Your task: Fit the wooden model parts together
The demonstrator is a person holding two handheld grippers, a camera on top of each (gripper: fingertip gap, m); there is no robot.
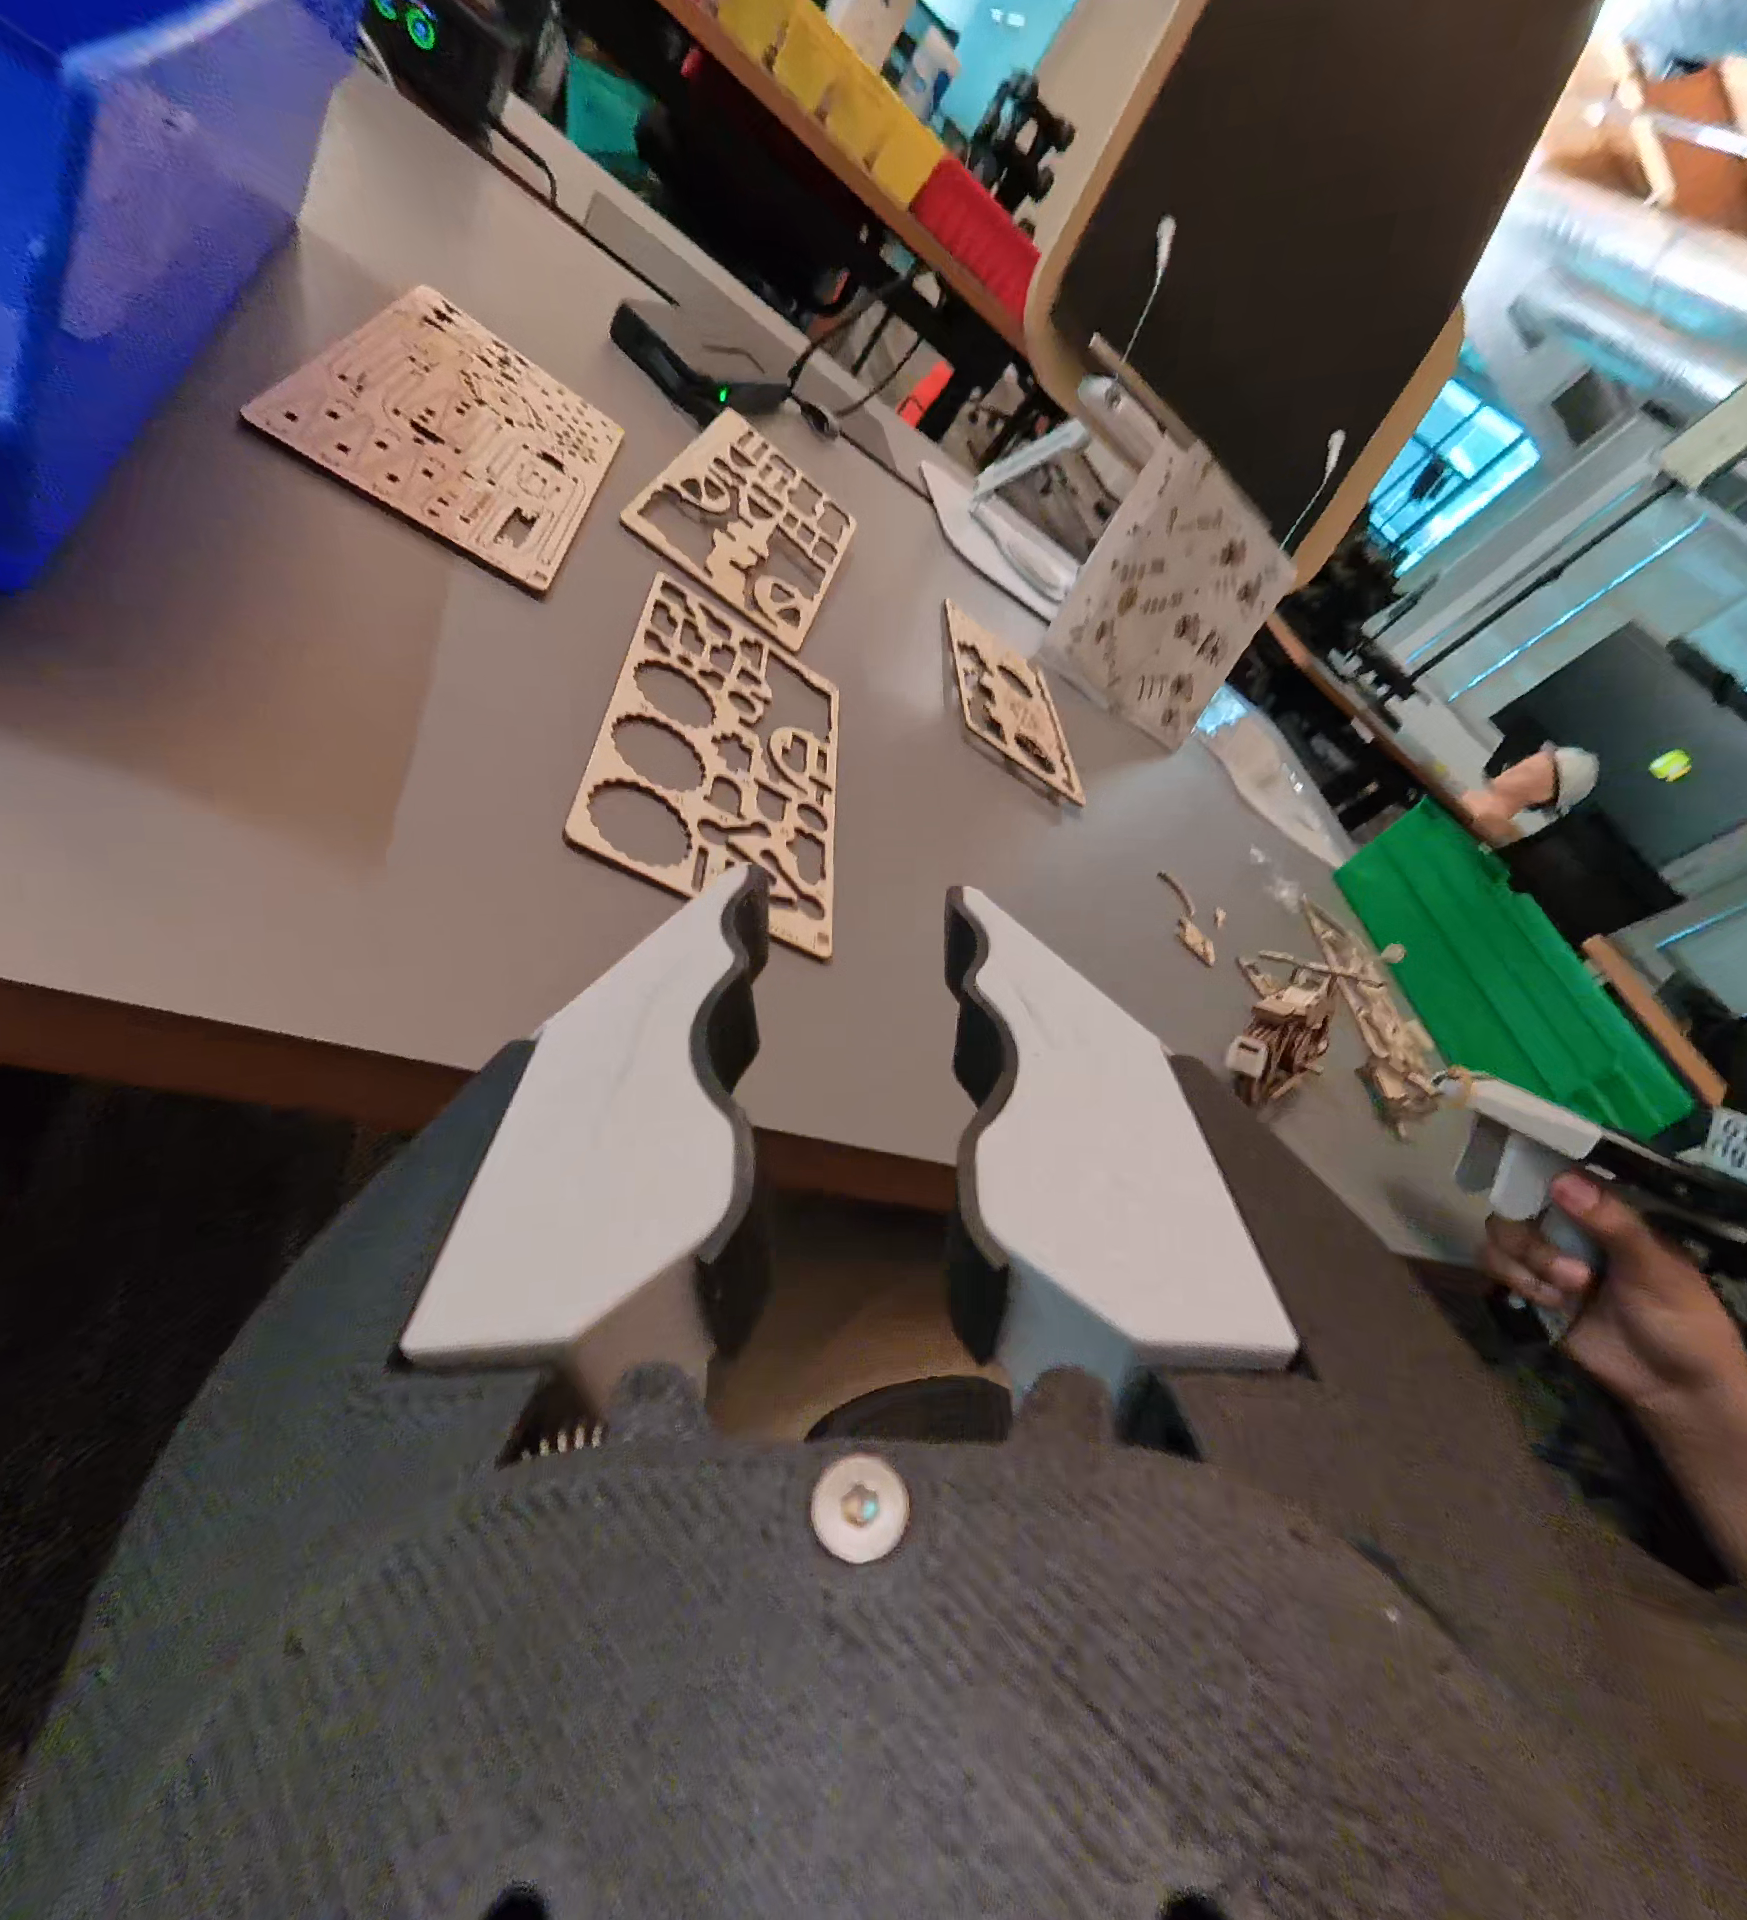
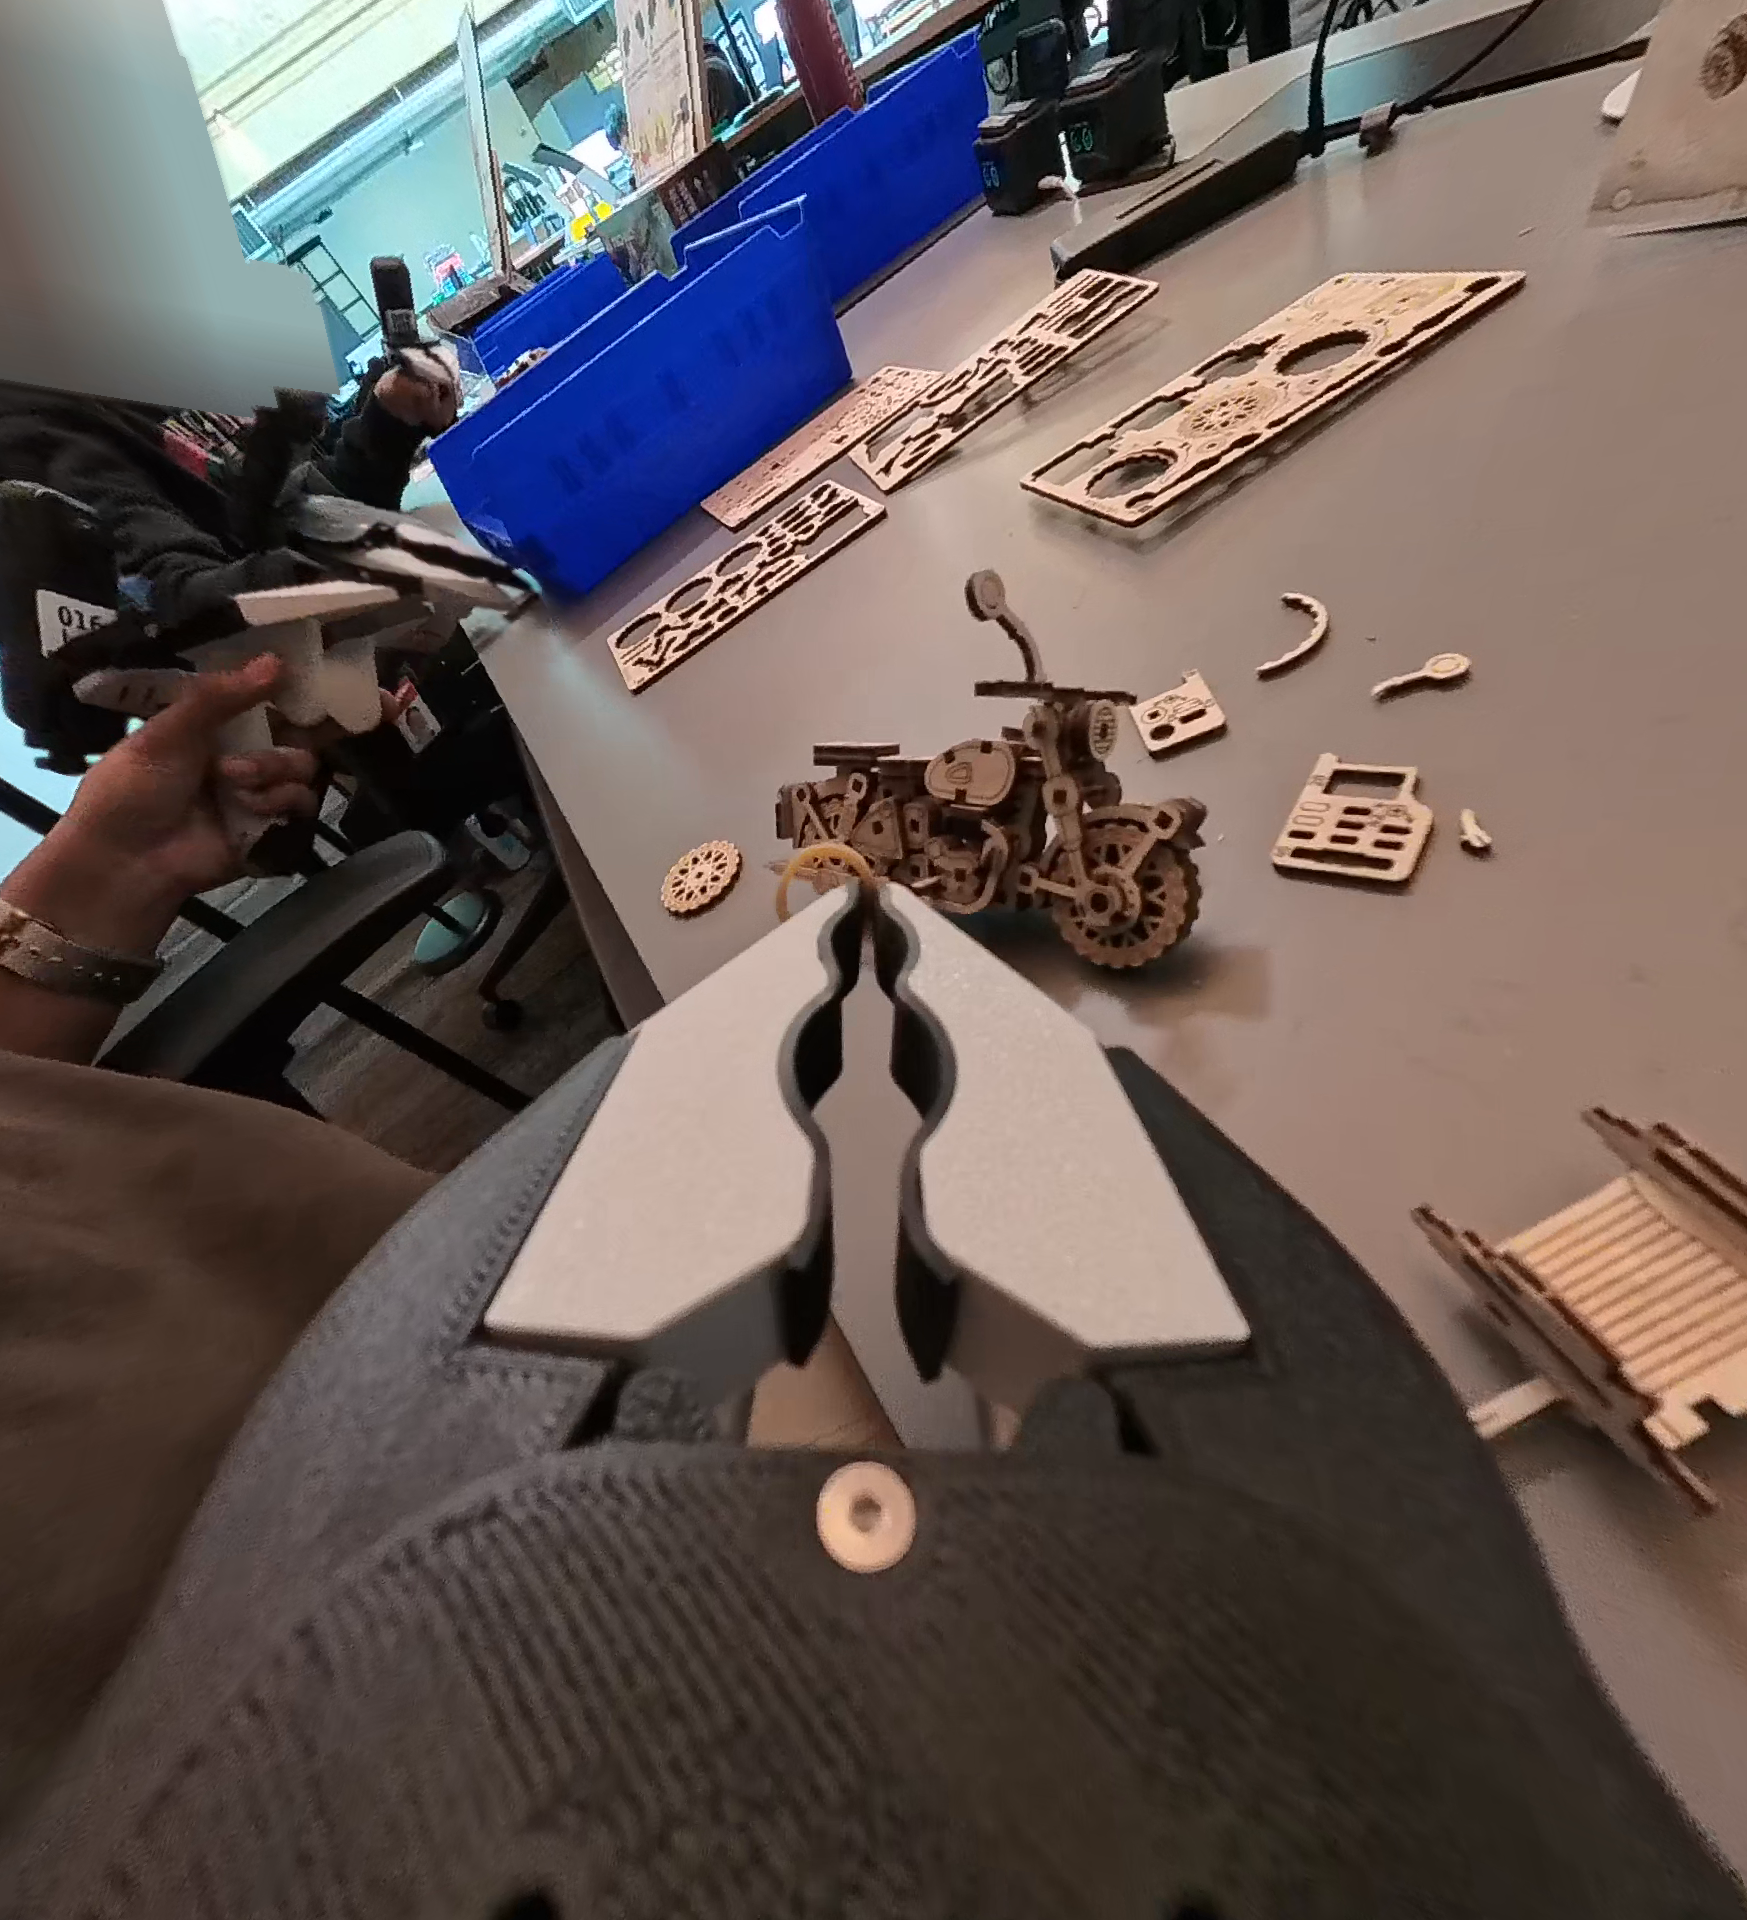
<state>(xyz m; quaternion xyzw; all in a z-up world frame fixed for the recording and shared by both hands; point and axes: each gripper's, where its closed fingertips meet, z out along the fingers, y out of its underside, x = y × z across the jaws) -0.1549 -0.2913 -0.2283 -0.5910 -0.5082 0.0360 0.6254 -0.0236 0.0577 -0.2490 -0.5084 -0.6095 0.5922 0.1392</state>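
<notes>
A part-built wooden motorcycle model [image 2: 1004, 831] stands on the grey table [image 2: 1471, 987]; it also shows small in the left wrist view [image 1: 1274, 1029]. My right gripper [image 2: 869, 899] is just in front of it, shut on a thin yellow ring [image 2: 812, 868]. A loose wooden gear wheel [image 2: 703, 878] lies to the left of the ring. My left gripper [image 1: 856, 909] is open and empty, held over the table's near edge, in front of a punched-out wooden sheet [image 1: 713, 769].
Loose wooden parts [image 2: 1352, 821] lie to the right of the model. A ribbed wooden sub-assembly [image 2: 1617, 1288] sits near right. More part sheets [image 2: 1264, 395] and blue bins [image 2: 661, 416] lie further back. A green bin [image 1: 1503, 987] is at the table's right end. The left gripper's tips are roughly 40 cm from the right gripper's.
</notes>
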